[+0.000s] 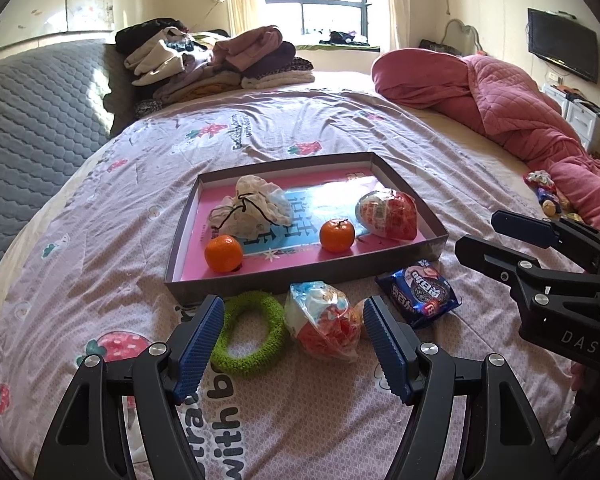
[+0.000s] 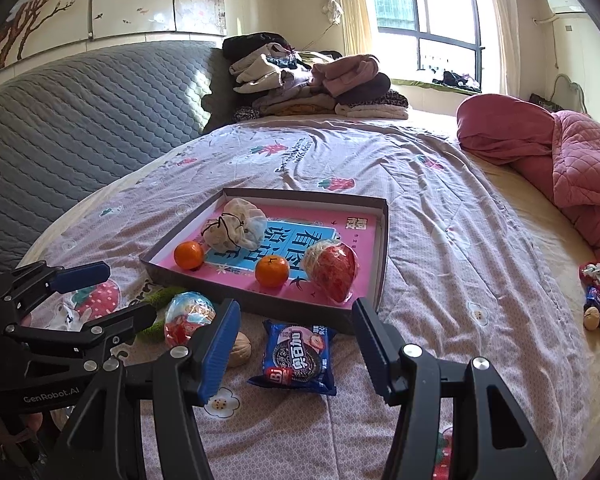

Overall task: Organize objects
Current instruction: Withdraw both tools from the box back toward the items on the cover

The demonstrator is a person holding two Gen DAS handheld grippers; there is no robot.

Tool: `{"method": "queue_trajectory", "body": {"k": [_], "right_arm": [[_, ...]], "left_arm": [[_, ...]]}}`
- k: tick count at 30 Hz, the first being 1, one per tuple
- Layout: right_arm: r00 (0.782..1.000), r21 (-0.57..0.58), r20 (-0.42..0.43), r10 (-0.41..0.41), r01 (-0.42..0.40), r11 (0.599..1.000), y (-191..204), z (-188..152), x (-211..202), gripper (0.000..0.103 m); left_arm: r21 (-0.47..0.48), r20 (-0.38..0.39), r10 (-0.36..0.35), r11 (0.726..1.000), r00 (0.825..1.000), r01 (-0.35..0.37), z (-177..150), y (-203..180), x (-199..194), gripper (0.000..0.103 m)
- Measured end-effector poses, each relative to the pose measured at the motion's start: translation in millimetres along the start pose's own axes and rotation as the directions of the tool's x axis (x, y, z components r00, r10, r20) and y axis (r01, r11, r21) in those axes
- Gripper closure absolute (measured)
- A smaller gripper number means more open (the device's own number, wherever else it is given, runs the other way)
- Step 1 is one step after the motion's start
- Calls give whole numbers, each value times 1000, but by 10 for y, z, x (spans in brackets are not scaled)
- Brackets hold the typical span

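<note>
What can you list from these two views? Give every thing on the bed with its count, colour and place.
box tray: one, grey with pink floor, mid-bed
oranges: two, in tray
drawstring pouch: one, white, in tray
wrapped eggs: two, red-white; one in tray, one in front of it
knitted ring: one, green, in front of tray
cookie packet: one, blue, in front of tray
walnut: one, beside packet
folded clothes: pile, far end
quilt: pink, right
left gripper: open
right gripper: open

Glossy cookie packet (image 2: 298, 358), fuzzy green ring (image 1: 249, 334)
</note>
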State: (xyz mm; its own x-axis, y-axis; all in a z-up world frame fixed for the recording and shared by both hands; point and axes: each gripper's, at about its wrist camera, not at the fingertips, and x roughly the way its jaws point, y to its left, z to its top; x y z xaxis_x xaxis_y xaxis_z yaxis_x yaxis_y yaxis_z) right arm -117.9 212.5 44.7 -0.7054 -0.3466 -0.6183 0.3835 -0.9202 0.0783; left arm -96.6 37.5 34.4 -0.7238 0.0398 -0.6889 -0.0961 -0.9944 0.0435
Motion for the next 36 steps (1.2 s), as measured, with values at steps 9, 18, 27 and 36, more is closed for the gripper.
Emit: {"method": "queue_trajectory", "body": {"k": [9, 18, 27, 36], "right_arm": [[999, 8, -33, -11, 11, 1000, -40, -113, 48, 45], [998, 2, -62, -19, 19, 1000, -25, -243, 95, 45], [996, -1, -90, -23, 23, 1000, -10, -351, 134, 45], [992, 3, -120, -25, 25, 1000, 17, -464, 178, 43]], "left_arm": [[16, -24, -11, 1000, 1000, 11, -94, -64, 57, 29], [24, -46, -21, 999, 999, 22, -183, -81, 92, 29], [22, -67, -31, 999, 997, 33, -283, -89, 111, 29], [36, -83, -36, 999, 996, 39, -380, -145, 147, 29]]}}
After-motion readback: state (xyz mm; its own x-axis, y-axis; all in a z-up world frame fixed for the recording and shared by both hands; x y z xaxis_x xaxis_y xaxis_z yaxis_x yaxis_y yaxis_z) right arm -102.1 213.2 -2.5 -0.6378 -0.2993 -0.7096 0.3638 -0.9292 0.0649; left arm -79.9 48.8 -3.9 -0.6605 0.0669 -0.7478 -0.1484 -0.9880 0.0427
